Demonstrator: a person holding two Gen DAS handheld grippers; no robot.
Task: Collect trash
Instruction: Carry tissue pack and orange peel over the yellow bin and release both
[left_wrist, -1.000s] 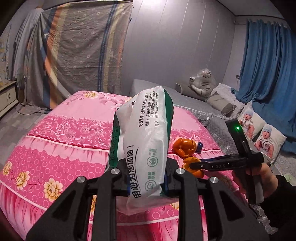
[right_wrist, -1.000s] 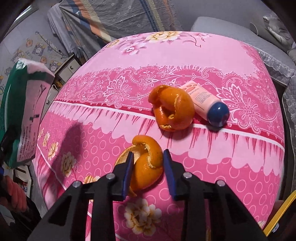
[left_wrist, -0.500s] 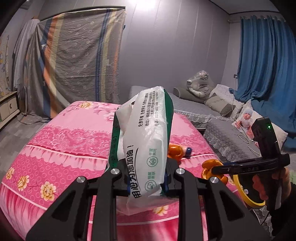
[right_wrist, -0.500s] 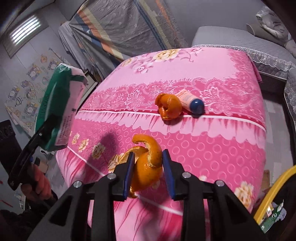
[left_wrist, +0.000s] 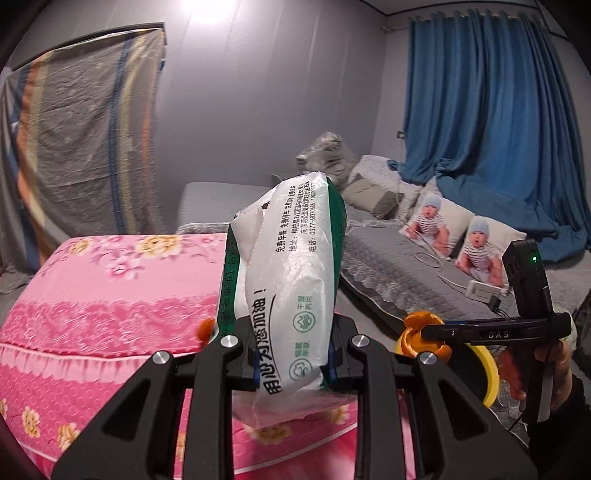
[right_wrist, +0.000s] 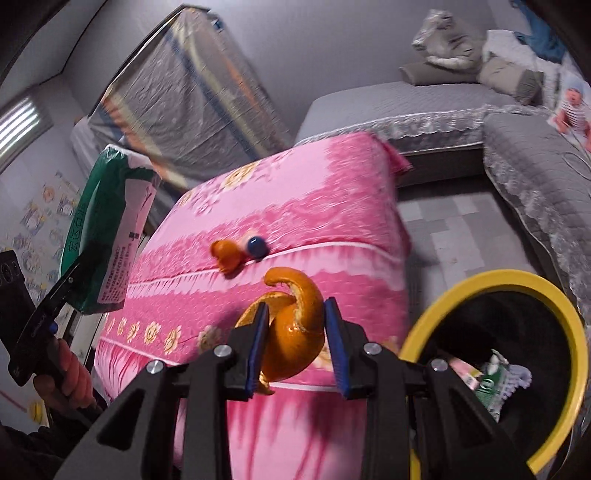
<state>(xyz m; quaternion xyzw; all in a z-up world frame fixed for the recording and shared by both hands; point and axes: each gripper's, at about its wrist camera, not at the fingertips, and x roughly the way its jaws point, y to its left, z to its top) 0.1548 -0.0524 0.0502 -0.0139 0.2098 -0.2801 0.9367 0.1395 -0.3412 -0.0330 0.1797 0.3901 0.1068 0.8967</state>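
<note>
My left gripper (left_wrist: 291, 365) is shut on a white and green plastic bag (left_wrist: 291, 295) and holds it upright in the air beside the pink bed; the bag also shows in the right wrist view (right_wrist: 107, 236). My right gripper (right_wrist: 297, 343) is shut on a curled orange peel (right_wrist: 295, 332), held in the air left of a yellow-rimmed black bin (right_wrist: 495, 295). The peel and bin rim show in the left wrist view (left_wrist: 421, 332). A second orange peel (right_wrist: 225, 253) and a pink tube with a blue cap (right_wrist: 255, 244) lie on the bed.
The pink flowered bed (right_wrist: 314, 206) fills the middle. A grey sofa (right_wrist: 528, 162) with cushions runs along the right, with baby-print pillows (left_wrist: 476, 243). The bin holds some wrappers (right_wrist: 491, 380). Grey tiled floor (right_wrist: 443, 221) lies between bed and sofa.
My right gripper has lifted the orange peel off the bed and carried it right, up to the yellow-rimmed bin. My left gripper has drawn back with the bag and swung right.
</note>
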